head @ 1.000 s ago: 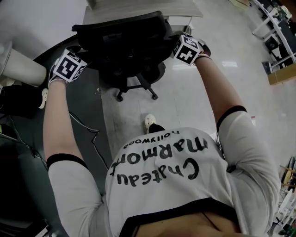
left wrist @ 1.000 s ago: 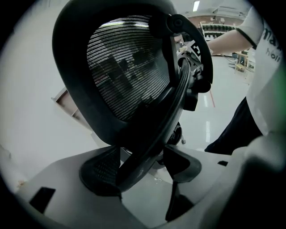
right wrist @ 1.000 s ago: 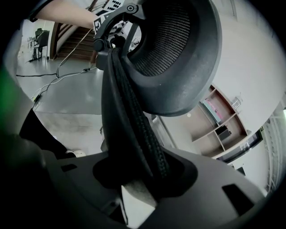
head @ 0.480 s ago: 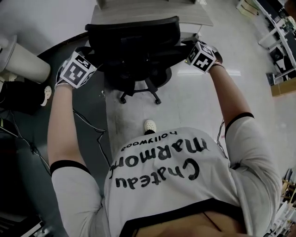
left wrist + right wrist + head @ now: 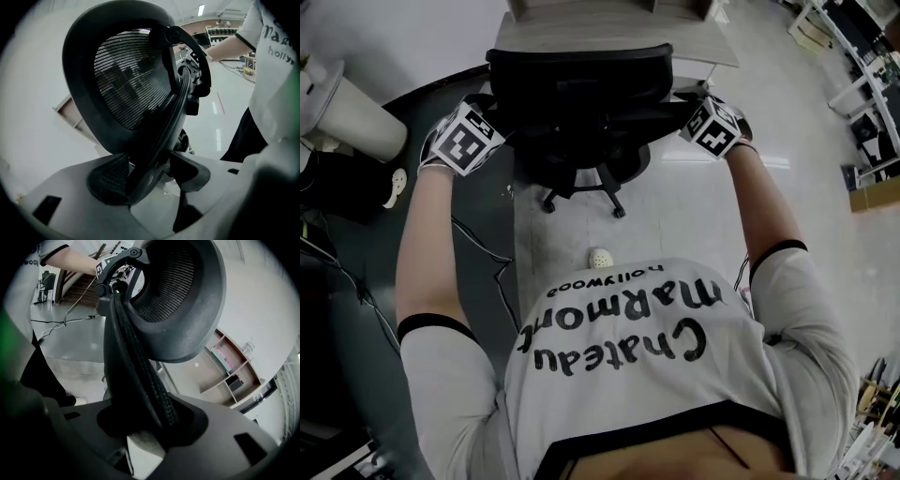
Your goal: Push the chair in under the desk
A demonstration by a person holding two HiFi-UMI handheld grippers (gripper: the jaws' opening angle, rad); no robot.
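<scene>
The black mesh office chair [image 5: 577, 89] stands with its backrest toward me, in front of the light wooden desk [image 5: 609, 33] at the top of the head view. My left gripper [image 5: 495, 120] is shut on the left edge of the chair's back [image 5: 154, 117]; the frame runs between its jaws [image 5: 150, 176]. On the opposite edge my right gripper [image 5: 688, 112] is clamped too, and the padded rim [image 5: 140, 371] passes straight through its jaws [image 5: 154, 427]. The chair's wheeled base [image 5: 581, 187] shows below the seat.
A white round column [image 5: 347, 117] stands at the left beside a dark floor mat [image 5: 459, 244] with cables [image 5: 483, 253] on it. My shoe [image 5: 600, 256] is just behind the chair base. A cardboard box [image 5: 874, 173] and other desks sit at the far right. Open shelves [image 5: 229, 376] are beyond the chair.
The head view has tilted, so the desk and chair sit a little lower and more of the desk top shows. Both grippers keep the same hold on the chair's back.
</scene>
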